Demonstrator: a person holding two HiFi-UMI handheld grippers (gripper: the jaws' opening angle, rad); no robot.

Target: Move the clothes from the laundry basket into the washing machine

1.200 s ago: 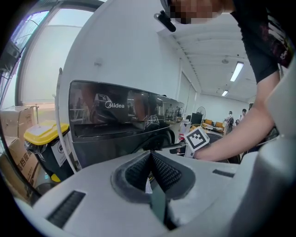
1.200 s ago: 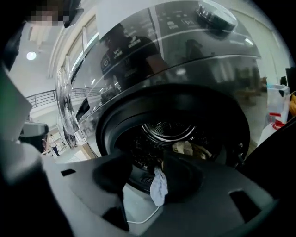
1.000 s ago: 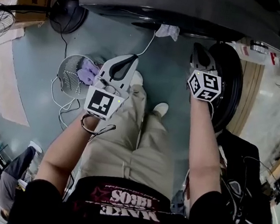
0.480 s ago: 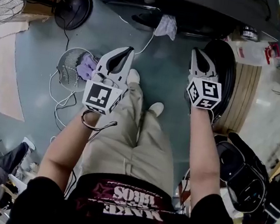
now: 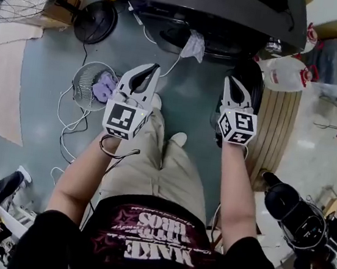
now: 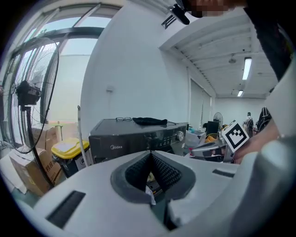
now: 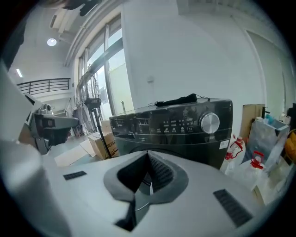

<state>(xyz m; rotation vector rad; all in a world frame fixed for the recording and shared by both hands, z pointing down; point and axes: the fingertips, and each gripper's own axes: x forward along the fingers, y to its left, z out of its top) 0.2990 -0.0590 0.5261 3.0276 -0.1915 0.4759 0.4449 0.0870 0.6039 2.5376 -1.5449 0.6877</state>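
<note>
Two closed grippers, clothes left in the basket

From the head view, we see the left gripper (image 5: 154,67) and right gripper (image 5: 229,78) both closed and empty, held before the washing machine (image 5: 222,8). One pale cloth (image 5: 194,45) hangs at its door opening. Purple clothes (image 5: 105,85) lie in the laundry basket (image 5: 80,91) on the floor, off the machine's front left. The left gripper view shows jaws together on nothing, the machine beyond. The right gripper view shows likewise. We judge the task only partly done.
</note>
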